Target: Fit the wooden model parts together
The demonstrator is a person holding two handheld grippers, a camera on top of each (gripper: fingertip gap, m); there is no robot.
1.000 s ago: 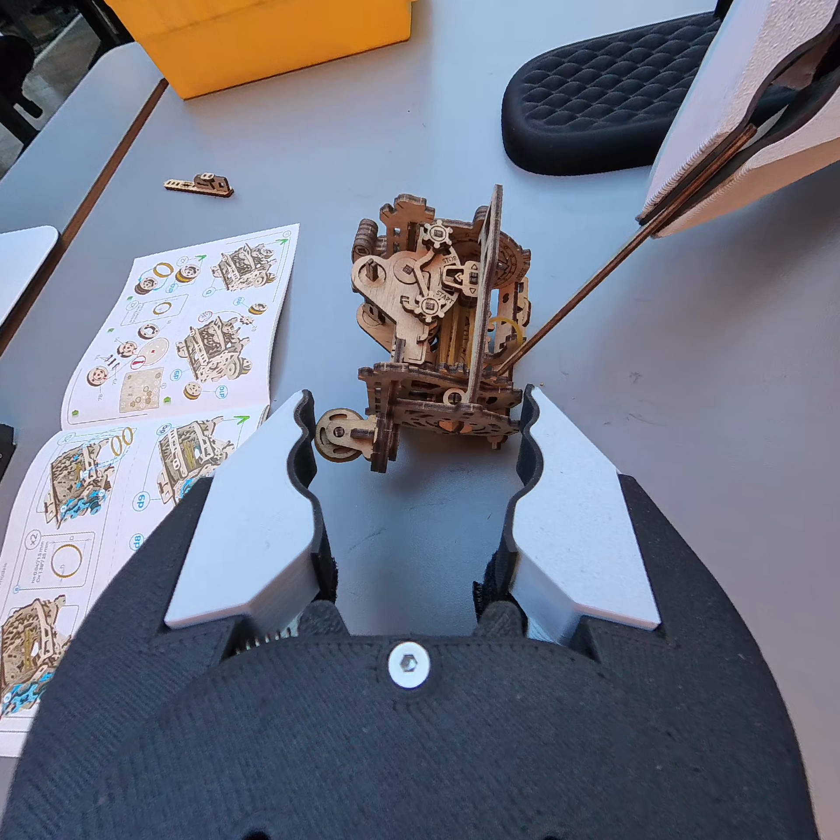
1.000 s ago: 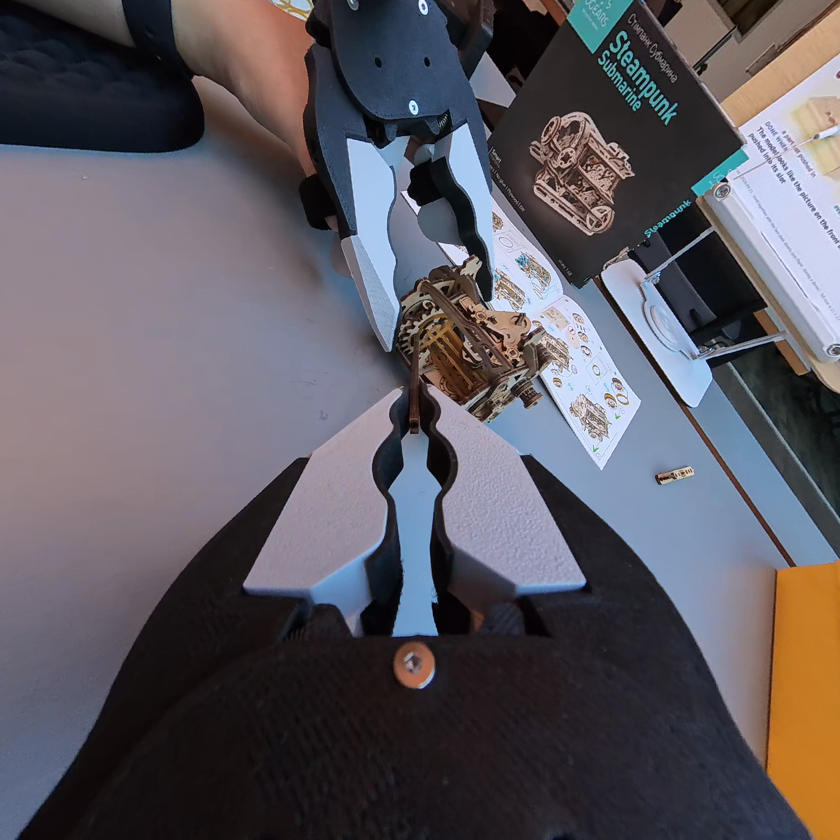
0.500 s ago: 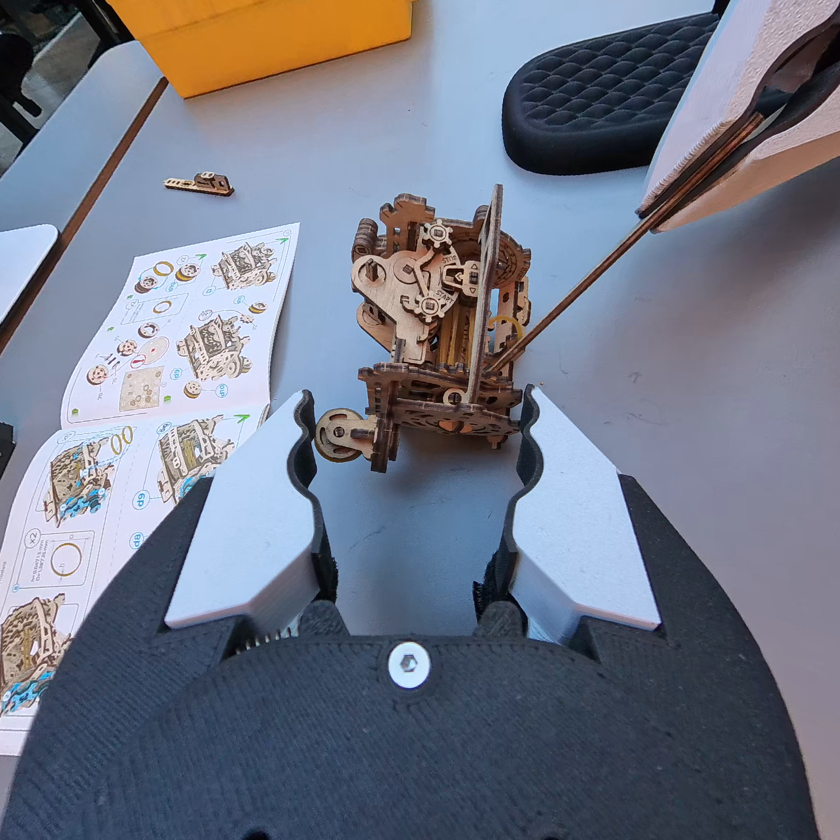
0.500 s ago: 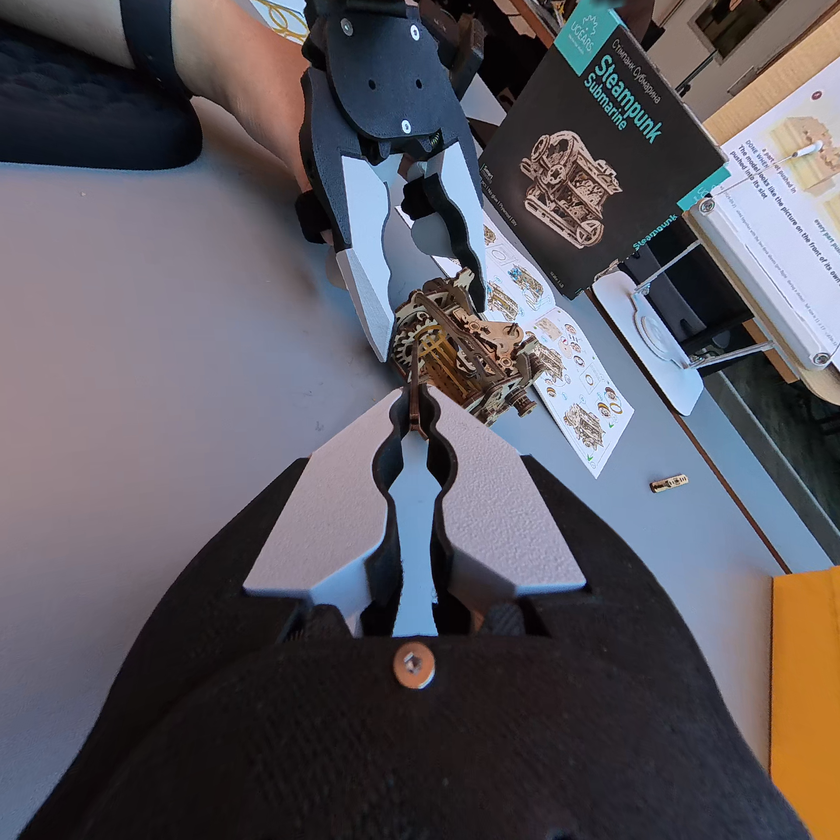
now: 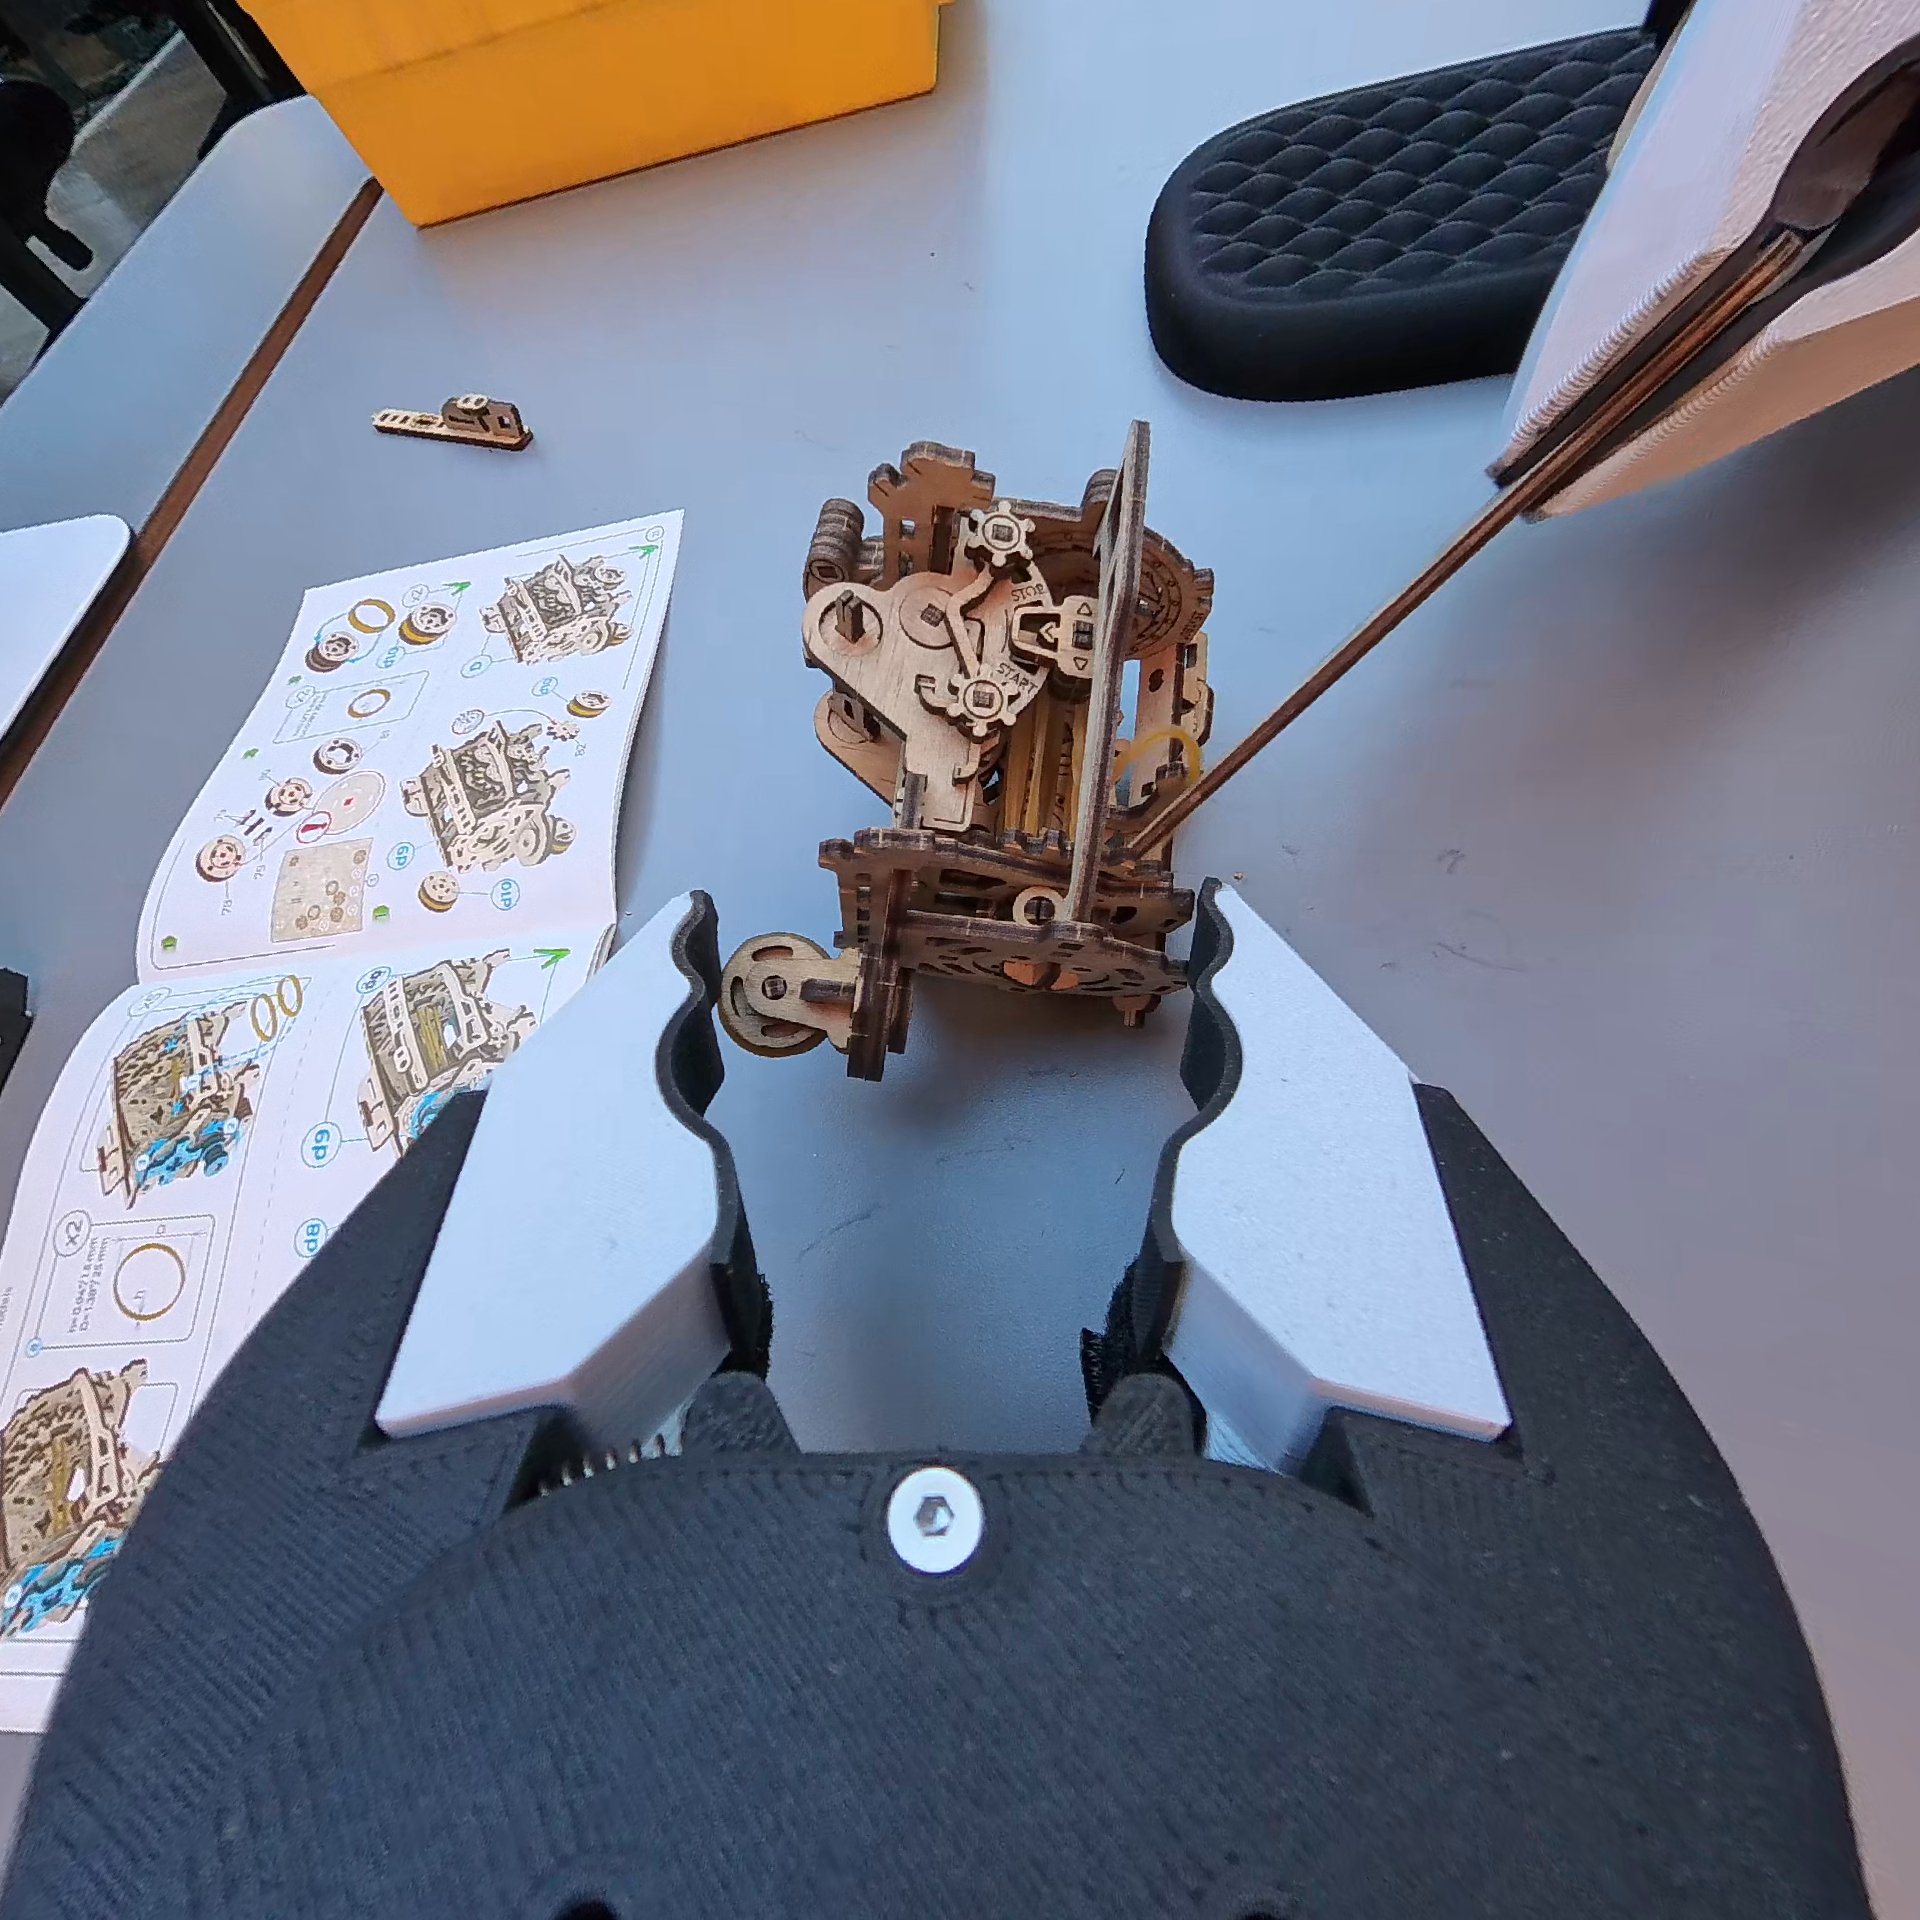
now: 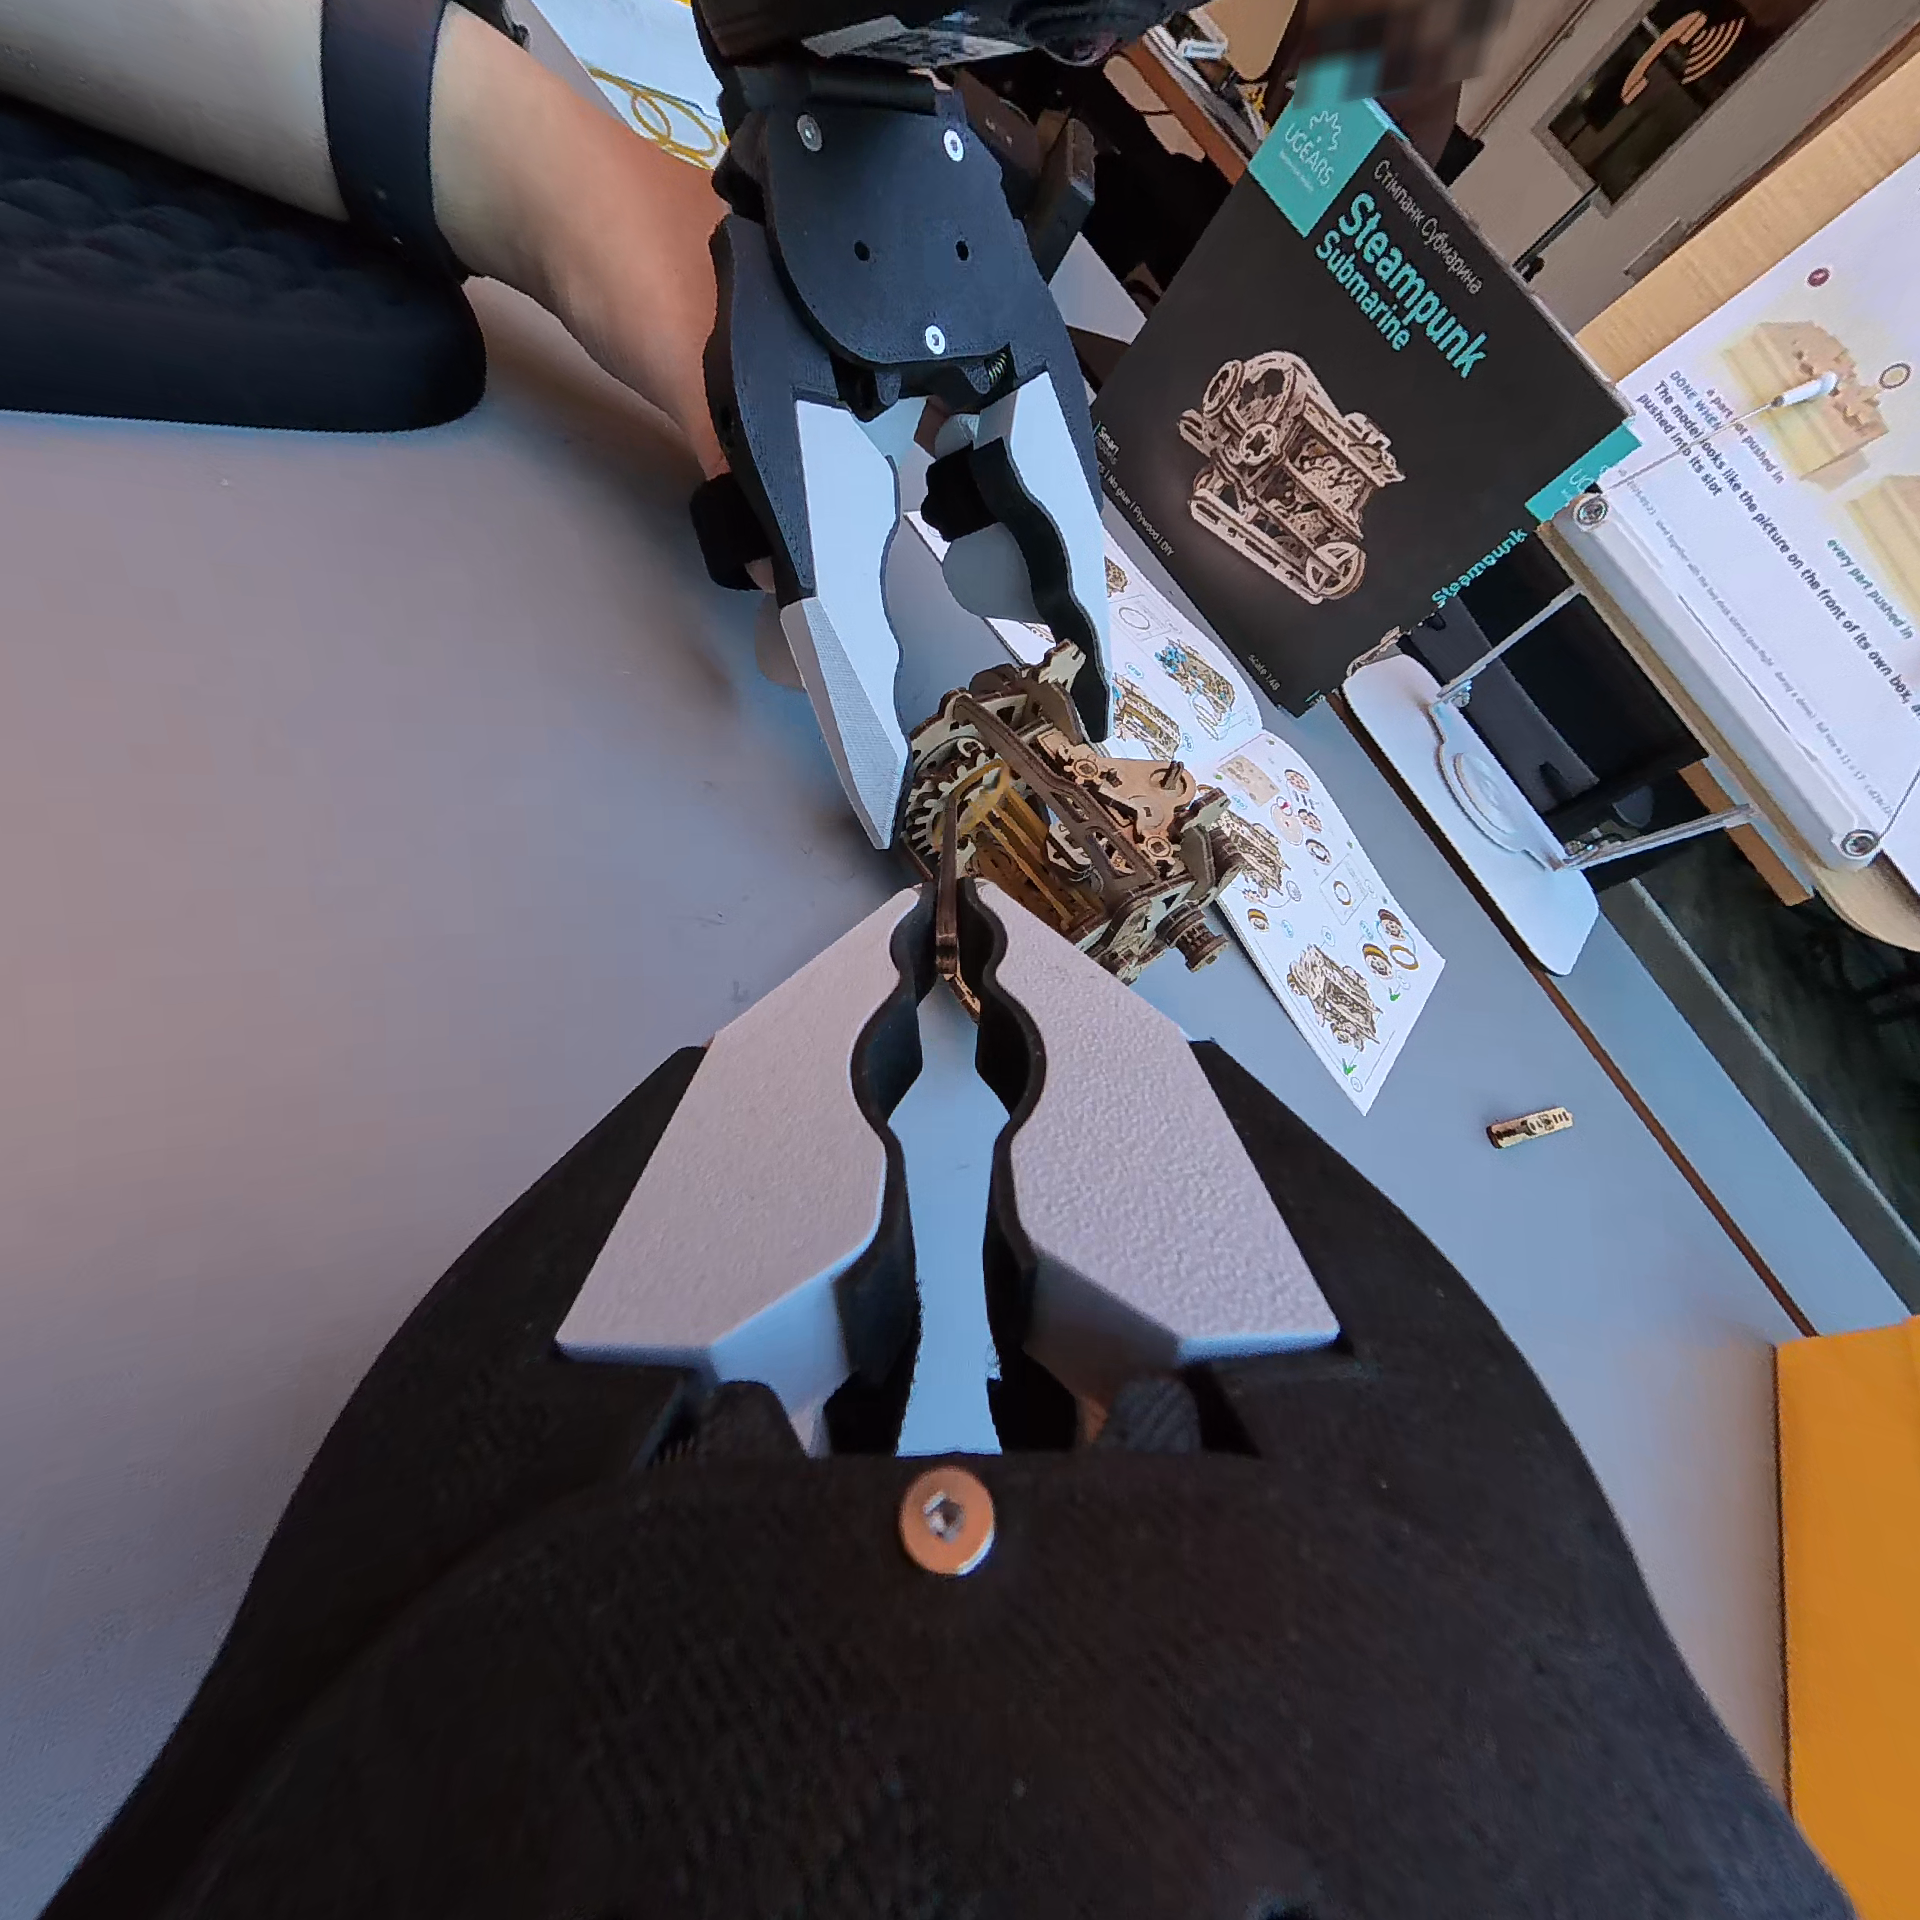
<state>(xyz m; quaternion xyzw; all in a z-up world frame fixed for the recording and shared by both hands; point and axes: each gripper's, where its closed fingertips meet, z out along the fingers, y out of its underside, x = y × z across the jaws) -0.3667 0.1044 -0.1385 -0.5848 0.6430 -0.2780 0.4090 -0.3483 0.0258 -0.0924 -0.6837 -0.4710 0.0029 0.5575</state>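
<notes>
The partly built wooden model (image 5: 1008,748) stands on the grey table (image 5: 1558,1039). My left gripper (image 5: 951,925) is open and empty, with its fingertips on either side of the model's near base. My right gripper (image 6: 945,920) is shut on a thin wooden strip (image 6: 945,883). In the left wrist view the right gripper (image 5: 1714,312) is at the upper right. The strip (image 5: 1351,644) slants down from it, with its far end against the model's right side. The right wrist view shows the model (image 6: 1060,821) just beyond the strip, and the open left gripper (image 6: 982,764) over it.
An open instruction booklet (image 5: 395,831) lies left of the model, and a small loose wooden piece (image 5: 457,421) beyond it. A yellow box (image 5: 623,83) and a black padded cushion (image 5: 1382,229) are at the back. A dark product box (image 6: 1351,436) stands upright, and a person's forearm (image 6: 540,187) rests nearby.
Almost nothing has changed. My right gripper has shifted slightly up and back with the strip. The strip's tip stays at the model. The left gripper and the model have not moved.
</notes>
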